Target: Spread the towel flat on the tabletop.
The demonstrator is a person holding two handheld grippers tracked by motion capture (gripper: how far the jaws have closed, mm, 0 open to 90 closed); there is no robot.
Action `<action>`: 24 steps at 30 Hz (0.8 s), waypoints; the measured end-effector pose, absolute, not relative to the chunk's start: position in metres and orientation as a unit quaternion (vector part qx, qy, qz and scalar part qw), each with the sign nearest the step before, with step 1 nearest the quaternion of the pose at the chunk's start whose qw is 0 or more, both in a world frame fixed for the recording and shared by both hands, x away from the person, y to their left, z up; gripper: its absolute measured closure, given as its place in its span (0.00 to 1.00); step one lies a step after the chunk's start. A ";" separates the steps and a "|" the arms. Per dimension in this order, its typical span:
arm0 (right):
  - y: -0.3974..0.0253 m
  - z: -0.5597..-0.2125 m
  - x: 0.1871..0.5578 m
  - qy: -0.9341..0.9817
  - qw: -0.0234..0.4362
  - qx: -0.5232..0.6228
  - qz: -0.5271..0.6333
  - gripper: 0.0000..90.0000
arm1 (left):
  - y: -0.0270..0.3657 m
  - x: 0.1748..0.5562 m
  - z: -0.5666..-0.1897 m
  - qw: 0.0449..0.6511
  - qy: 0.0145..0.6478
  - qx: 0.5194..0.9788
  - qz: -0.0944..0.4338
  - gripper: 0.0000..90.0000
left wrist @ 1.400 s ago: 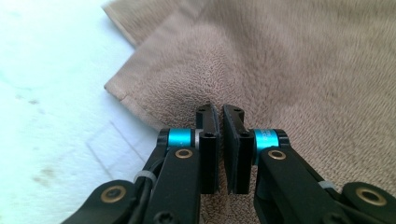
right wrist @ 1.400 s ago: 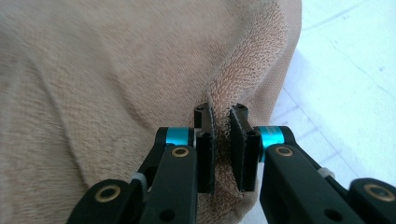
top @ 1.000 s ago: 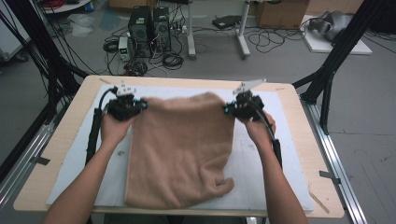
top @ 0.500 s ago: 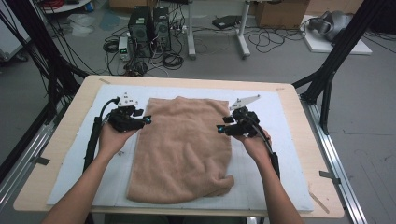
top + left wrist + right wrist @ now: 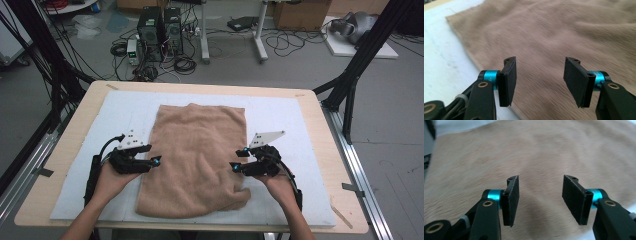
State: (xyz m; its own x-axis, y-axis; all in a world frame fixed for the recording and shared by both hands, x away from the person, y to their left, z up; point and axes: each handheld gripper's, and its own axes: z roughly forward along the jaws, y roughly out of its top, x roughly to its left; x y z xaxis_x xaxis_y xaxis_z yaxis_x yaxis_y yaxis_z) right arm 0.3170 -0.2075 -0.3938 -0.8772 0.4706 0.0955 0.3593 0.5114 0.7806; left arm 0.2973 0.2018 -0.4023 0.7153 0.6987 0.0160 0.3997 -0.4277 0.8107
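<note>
The brown towel (image 5: pixel 197 155) lay flat in the middle of the frame on the table (image 5: pixel 300 107). It looked soft and floppy (not heavy). Left claw (image 5: pixel 156 161) and right claw (image 5: pixel 236 160) gaped wide, holding nothing; its side edges seemed best to pinch.

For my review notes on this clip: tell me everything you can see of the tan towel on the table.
The tan towel looks like soft, short-piled terry or fleece, plain light brown with no pattern. It lies spread roughly rectangular, long side running away from the person, on a white mat. Its far edge is fairly straight; the near right corner is bunched and rumpled. The left gripper sits at its left edge and the right gripper at its right edge, both with jaws apart and nothing between them; whether they touch the cloth cannot be told.
</note>
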 end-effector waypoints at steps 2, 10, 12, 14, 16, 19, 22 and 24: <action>-0.205 -0.397 0.310 0.870 0.063 0.231 0.430 0.52 | 0.203 0.288 -0.406 0.419 0.329 0.827 0.180 0.48; -0.190 -0.422 0.304 0.892 0.048 0.219 0.393 0.56 | 0.198 0.282 -0.435 0.365 0.321 0.858 0.164 0.55; -0.184 -0.428 0.305 0.898 0.046 0.215 0.381 0.62 | 0.198 0.283 -0.440 0.372 0.320 0.858 0.152 0.59; -0.181 -0.432 0.305 0.900 0.041 0.213 0.378 0.69 | 0.198 0.283 -0.440 0.378 0.318 0.857 0.146 0.67; -0.181 -0.432 0.306 0.901 0.040 0.211 0.377 0.77 | 0.197 0.283 -0.440 0.378 0.311 0.859 0.150 0.78; -0.181 -0.430 0.307 0.903 0.043 0.204 0.376 0.89 | 0.196 0.282 -0.439 0.377 0.307 0.860 0.155 0.92; -0.181 -0.425 0.307 0.906 0.051 0.199 0.371 0.92 | 0.196 0.284 -0.436 0.380 0.312 0.856 0.157 0.95; -0.184 -0.420 0.309 0.903 0.058 0.199 0.375 0.92 | 0.197 0.285 -0.432 0.388 0.317 0.850 0.160 0.95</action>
